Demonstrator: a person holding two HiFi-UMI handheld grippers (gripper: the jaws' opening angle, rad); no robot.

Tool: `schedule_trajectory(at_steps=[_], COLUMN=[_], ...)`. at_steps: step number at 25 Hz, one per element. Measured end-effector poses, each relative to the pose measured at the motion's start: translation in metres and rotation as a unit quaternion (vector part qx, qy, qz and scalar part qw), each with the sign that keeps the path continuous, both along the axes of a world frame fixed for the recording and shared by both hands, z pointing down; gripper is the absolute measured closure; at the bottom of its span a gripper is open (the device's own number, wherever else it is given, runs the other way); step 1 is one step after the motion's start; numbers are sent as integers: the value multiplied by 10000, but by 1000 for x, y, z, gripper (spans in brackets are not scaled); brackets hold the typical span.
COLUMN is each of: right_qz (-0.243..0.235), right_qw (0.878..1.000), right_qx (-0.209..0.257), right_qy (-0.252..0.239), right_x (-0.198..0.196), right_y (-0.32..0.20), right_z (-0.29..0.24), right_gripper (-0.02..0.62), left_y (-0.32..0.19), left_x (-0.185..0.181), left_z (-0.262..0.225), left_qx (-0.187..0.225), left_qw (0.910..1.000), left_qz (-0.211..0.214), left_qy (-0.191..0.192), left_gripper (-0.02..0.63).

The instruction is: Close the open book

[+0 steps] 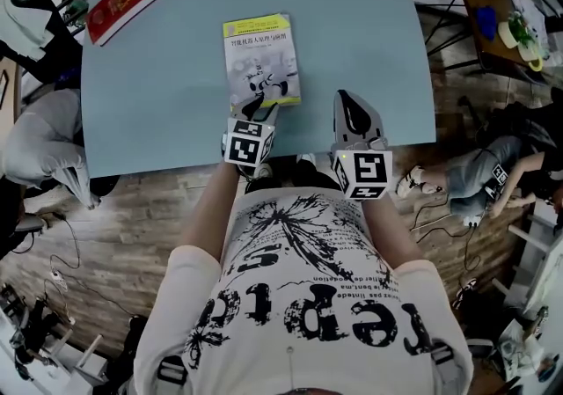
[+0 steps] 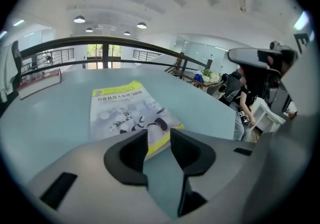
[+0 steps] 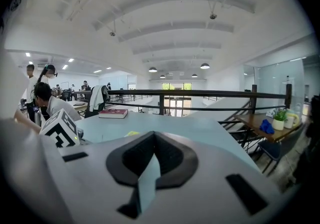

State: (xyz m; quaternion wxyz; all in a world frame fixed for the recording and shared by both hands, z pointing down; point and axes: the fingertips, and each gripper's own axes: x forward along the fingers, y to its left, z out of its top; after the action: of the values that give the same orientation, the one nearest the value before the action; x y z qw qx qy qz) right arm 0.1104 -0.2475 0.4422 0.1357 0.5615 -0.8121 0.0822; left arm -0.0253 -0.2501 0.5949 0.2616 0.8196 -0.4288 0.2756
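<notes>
A book (image 1: 261, 59) with a yellow-edged white cover lies flat and closed on the pale blue table (image 1: 158, 94). My left gripper (image 1: 258, 108) hovers at the book's near edge, jaws open. In the left gripper view the book's (image 2: 125, 111) near corner shows through the gap of the left gripper (image 2: 159, 135), and the pads do not press on it. My right gripper (image 1: 350, 105) rests to the right of the book, over the table's near edge. In the right gripper view the right gripper (image 3: 152, 138) has its fingertips together and holds nothing.
A red book (image 1: 121, 4) lies at the table's far left corner, also visible as the red book (image 3: 113, 113) in the right gripper view. The table's front edge (image 1: 264, 160) is just under my hands. People and desks stand beyond the table on both sides.
</notes>
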Motion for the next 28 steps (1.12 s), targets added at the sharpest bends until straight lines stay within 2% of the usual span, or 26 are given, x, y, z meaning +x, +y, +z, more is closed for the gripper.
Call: schedule_trajectory(at_steps=[5, 9, 13, 19, 23, 28], right_qz=[-210, -353, -439, -541, -579, -696], right_qw=[9997, 9991, 9979, 9957, 9934, 9906], right_qx=[87, 228, 458, 742, 991, 1178], right_qy=[-60, -69, -128, -146, -80, 30], right_x=[-13, -24, -32, -42, -47, -53], right_y=[0, 3, 6, 9, 12, 16], right_z=[-11, -24, -38, -58, -73, -86], right_gripper=[584, 584, 584, 584, 586, 586], left_y=[-10, -16, -17, -3, 12, 20], left_x=[-17, -31, -42, -54, -61, -71], left_z=[-54, -105, -158, -229, -259, -270], left_qx=[696, 1335, 2041, 3041, 3421, 3594], left_qw=[9969, 9893, 9764, 9493, 9353, 9280], left_qz=[-344, -543, -629, -538, -510, -594], left_qy=[108, 214, 327, 588, 741, 787], left_gripper=[526, 563, 575, 578, 581, 588])
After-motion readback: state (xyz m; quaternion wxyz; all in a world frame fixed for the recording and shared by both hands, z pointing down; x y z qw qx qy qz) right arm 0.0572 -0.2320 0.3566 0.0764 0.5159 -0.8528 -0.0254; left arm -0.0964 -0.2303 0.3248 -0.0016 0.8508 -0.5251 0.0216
